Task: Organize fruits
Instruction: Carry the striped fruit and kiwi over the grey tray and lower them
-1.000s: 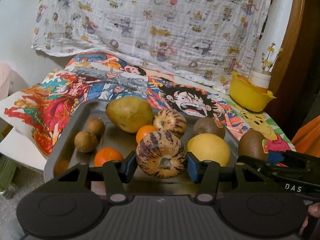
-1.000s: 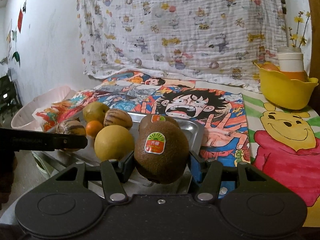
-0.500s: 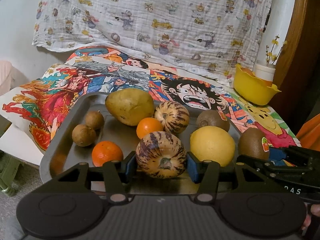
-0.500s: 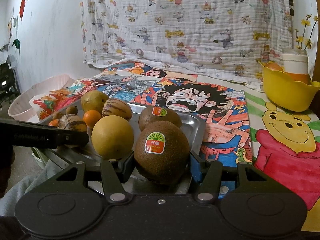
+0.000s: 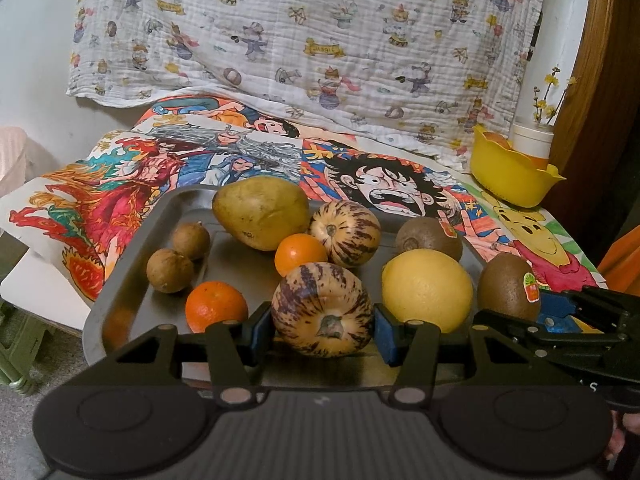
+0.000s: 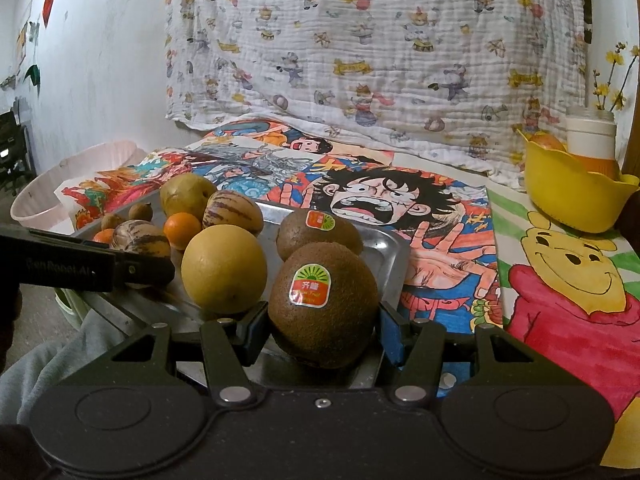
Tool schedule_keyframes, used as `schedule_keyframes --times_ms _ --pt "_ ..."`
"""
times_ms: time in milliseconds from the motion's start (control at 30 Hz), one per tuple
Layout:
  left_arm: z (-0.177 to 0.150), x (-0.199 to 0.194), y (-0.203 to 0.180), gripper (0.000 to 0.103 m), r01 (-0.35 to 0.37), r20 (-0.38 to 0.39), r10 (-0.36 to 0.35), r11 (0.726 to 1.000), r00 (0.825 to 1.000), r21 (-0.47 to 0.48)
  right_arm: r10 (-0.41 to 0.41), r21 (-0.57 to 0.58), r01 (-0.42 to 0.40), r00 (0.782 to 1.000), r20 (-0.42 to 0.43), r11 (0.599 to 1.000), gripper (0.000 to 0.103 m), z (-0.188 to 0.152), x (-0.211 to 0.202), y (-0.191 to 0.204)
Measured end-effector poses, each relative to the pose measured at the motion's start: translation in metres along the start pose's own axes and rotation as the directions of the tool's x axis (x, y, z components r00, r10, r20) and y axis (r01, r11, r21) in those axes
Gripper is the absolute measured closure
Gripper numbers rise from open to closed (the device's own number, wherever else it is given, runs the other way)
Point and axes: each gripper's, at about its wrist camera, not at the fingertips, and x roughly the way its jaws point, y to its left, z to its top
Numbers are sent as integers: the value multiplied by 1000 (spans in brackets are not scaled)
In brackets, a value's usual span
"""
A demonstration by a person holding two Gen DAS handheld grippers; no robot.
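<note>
Yellow bowl [image 6: 576, 196] hides most of its contents.

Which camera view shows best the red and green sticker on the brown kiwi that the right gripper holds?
The right wrist view: the sticker faces the camera on the brown kiwi. The left wrist view shows it only small, at the kiwi's edge.

Fruit on tray [image 5: 132, 280]; bowl [image 5: 512, 178] far right, behind tray.

Striped melon [image 5: 322, 310] is clamped btwn pads of left gripper [image 5: 322, 334] over metal tray [image 5: 132, 276]. Lemon [image 5: 427, 285] is seen just right of it; kiwi [image 5: 509, 286] is pinched by right gripper [image 5: 532, 312].
</note>
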Motion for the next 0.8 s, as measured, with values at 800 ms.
schedule_keyframes --times_ms 800 --pt "0 -1 0 46 1 -1 -1 1000 1000 1 -3 -4 3 1000 2 1000 44 -1 -1 3"
